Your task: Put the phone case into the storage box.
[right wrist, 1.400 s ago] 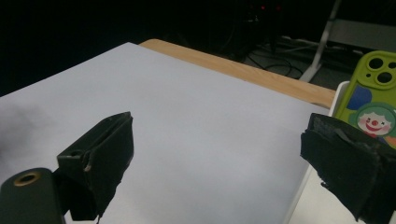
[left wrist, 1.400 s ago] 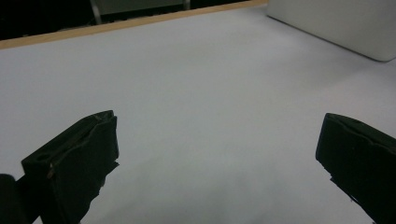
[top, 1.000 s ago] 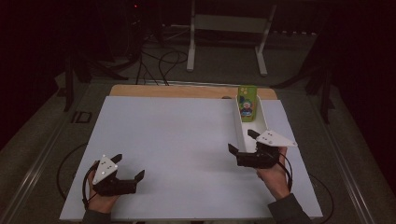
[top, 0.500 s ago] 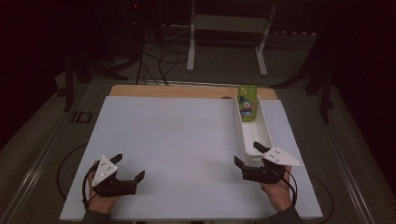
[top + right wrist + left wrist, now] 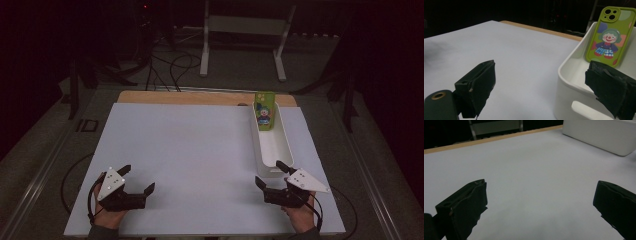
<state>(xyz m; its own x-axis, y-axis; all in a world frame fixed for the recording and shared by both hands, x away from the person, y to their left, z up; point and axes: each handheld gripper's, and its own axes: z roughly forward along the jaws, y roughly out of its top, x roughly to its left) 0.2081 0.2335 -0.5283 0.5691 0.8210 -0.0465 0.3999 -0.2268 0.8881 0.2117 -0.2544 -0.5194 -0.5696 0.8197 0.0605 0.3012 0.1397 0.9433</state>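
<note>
Grippers rest low on the near counter (image 5: 200, 150): left gripper (image 5: 136, 180) and right gripper (image 5: 272, 176), fingers wide and empty. Left gripper view: bare counter between fingers (image 5: 464, 205). Right gripper view: green phone (image 5: 612, 35) leans upright at the white tray's (image 5: 574, 82) far end.

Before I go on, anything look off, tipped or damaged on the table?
Nothing stands out. The green phone leans upright against the far end wall inside the white bin, which sits straight on the table. The left gripper and right gripper are open and hold nothing.
</note>
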